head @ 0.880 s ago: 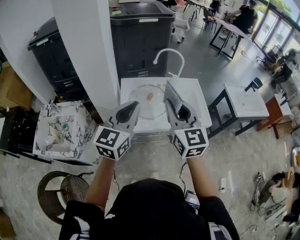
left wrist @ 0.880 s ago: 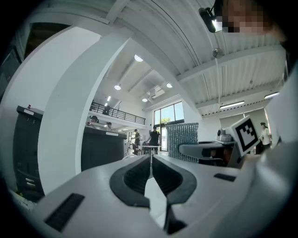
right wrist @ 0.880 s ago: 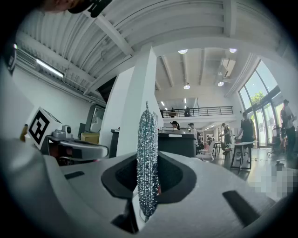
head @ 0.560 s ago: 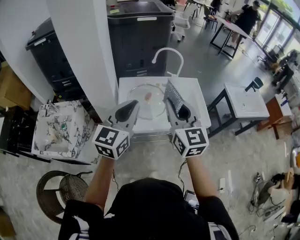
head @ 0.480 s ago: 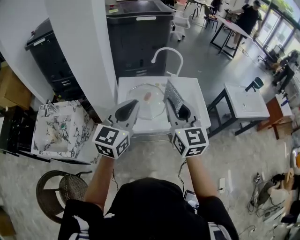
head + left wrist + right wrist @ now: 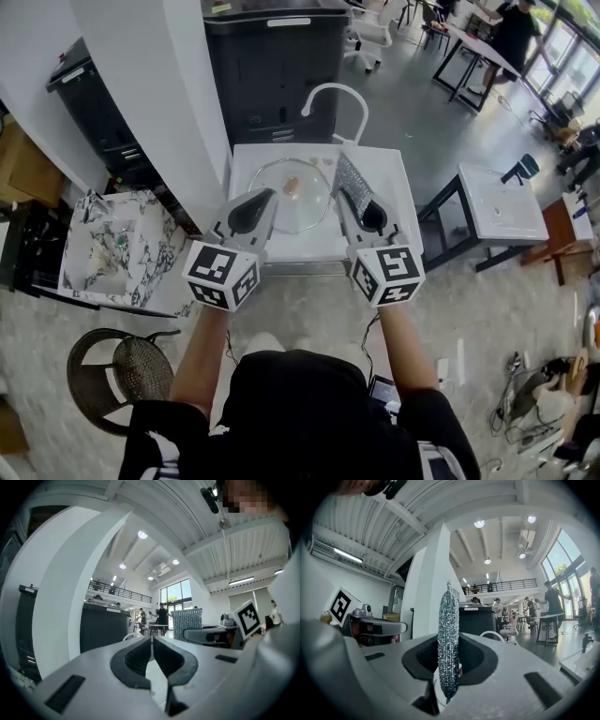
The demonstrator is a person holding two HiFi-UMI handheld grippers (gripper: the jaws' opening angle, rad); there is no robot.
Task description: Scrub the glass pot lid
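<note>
- Arms: we see both forearms reach forward from the body, side by side, with each tool pointing level toward the white sink [image 6: 319,247].
- Left gripper [image 6: 268,193]: the jaws are pressed together with nothing between them. In the head view its tip lies over the near left rim of the glass lid [image 6: 302,216].
- Right gripper [image 6: 354,202]: the jaws are clamped on a silver scouring pad [image 6: 351,178], which stands on edge and rises above them. The pad sits at the lid's right side, and we cannot tell whether it touches the glass.
- Glass lid: it lies flat in the sink with its knob [image 6: 291,186] up, between the two grippers.
- Far edge: a curved white tap [image 6: 330,92] rises at the sink's back rim, with a black cabinet [image 6: 272,75] just behind it.
- Left edge: a white column [image 6: 159,94] stands just beside the sink, close to the left gripper. Beyond it we note a marble-patterned basin [image 6: 98,253] and a wicker chair [image 6: 122,375].
- Open room: the floor [image 6: 309,300] runs between the person and the sink's near rim. To the right, a strip of floor separates the sink from a small white table [image 6: 502,211].
</note>
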